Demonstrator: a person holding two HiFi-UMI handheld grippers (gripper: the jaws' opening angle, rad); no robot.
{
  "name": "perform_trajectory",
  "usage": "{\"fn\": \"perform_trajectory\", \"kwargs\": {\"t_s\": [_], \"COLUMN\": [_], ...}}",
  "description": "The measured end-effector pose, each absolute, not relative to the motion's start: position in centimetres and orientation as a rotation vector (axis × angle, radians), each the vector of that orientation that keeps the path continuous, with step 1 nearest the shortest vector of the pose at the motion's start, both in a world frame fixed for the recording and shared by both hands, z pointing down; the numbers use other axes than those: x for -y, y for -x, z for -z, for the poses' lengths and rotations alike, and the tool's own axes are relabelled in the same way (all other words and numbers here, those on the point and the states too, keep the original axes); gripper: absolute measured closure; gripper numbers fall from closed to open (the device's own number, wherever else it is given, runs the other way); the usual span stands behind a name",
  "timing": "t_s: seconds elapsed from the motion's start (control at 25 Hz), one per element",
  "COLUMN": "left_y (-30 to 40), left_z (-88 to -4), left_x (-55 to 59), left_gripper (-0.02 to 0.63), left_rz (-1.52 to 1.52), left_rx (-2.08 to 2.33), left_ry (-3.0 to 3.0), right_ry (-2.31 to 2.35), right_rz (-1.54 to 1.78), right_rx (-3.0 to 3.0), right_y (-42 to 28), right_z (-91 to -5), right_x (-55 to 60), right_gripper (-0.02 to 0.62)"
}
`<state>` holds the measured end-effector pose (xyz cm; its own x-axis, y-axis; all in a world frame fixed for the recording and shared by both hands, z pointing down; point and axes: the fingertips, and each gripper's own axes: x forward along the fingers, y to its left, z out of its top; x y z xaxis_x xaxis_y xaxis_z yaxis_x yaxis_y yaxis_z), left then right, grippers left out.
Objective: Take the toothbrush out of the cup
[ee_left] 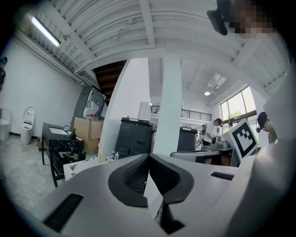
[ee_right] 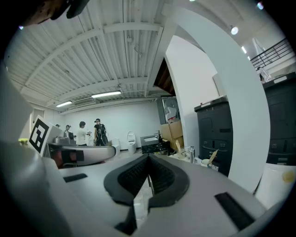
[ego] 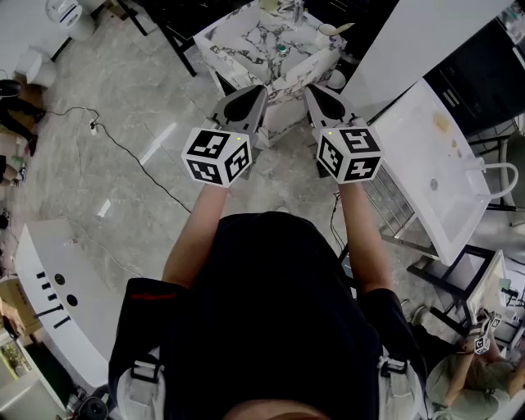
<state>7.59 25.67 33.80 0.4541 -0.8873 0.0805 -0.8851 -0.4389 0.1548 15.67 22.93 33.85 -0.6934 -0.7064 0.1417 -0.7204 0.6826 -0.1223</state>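
Ahead: a marble worktop (ego: 238, 49) stands just beyond both gripper tips; its near-left top is bare.
Far right corner: a faucet (ego: 296, 10) and a cup (ego: 326, 29) crowd together.
Between: a narrow gap separates the left gripper (ego: 259, 90) and the right gripper (ego: 312, 90).
Right: a white basin (ego: 435, 172) stands near the right gripper.
Left: open floor (ego: 98, 90), with one thin cable (ego: 123, 148) across it.

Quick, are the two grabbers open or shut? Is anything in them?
Left gripper: shut, holding nothing.
Right gripper: shut, holding nothing.
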Motion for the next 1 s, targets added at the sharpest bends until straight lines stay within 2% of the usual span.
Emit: {"fn": "perform_trajectory", "kwargs": {"t_s": [0.4,1.0], "left_y": [-7.2,-8.8], "left_z": [-34.4,-34.5], "left_x": [-26.6,-25.6], "left_gripper": [0.589,0.589], "left_rz": [0.036,0.012], "left_rx": [1.538,1.519], "left_ry": [-2.502,-2.512], "right_ry": [-1.225,-1.215], "right_rz": [-0.435,-0.438], "right_rx": [2.880,2.877], "right_y": [-16.3,-17.9], "right_z": [-34.1,-34.7], "right_x": [-22.6,-21.7], "right_gripper": [0.561,0.561]}}
